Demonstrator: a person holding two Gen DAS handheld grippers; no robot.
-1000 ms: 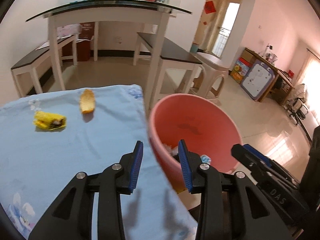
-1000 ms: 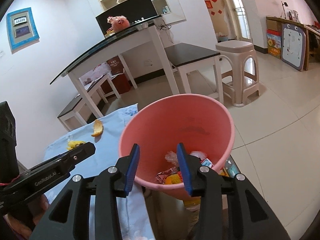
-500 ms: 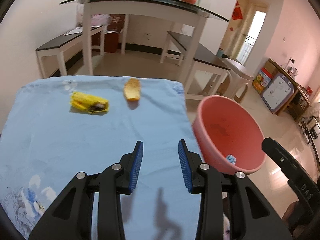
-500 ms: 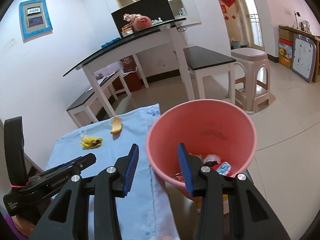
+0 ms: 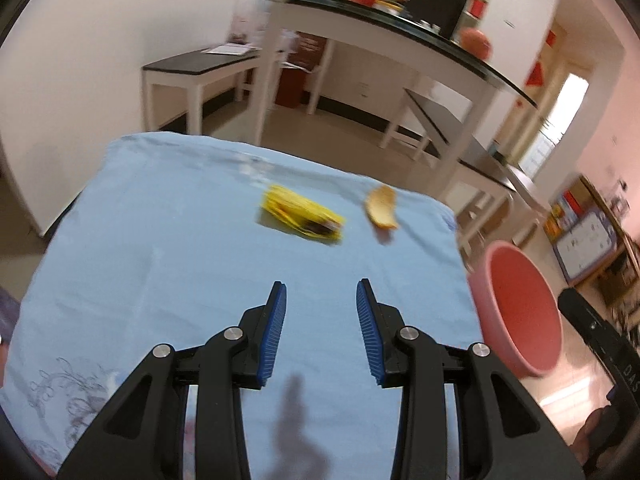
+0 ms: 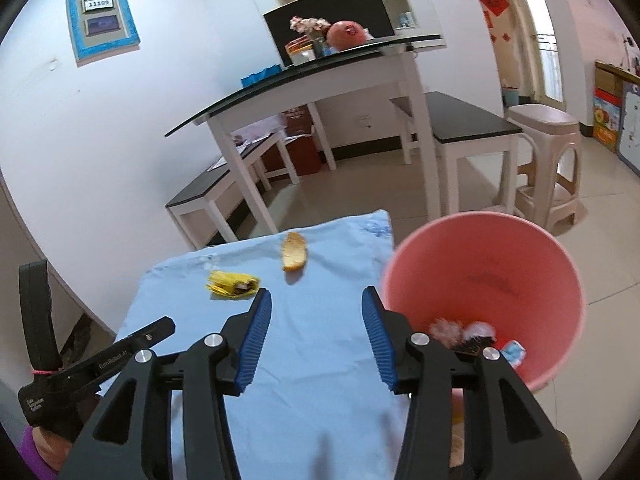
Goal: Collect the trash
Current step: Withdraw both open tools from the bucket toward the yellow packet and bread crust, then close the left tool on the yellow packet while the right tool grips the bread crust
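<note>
my left gripper [image 5: 320, 312] sits low in the centre of the left wrist view, its blue-padded jaws apart with nothing between them, over the counter covered in a light blue cloth [image 5: 168, 264]. above the jaws, in the middle of that frame, lies a crumpled yellow wrapper [image 5: 302, 218], blurred, and just to its right a curved piece of orange peel [image 5: 382, 212], apart from it. the round pink plastic bin [image 5: 520, 312] stands off the counter's edge at the right of the frame. my right gripper [image 6: 316, 328] fills the lower centre of the right wrist view, jaws also apart and empty. there the bin holds mixed scraps [image 6: 472, 334] at its bottom.
</note>
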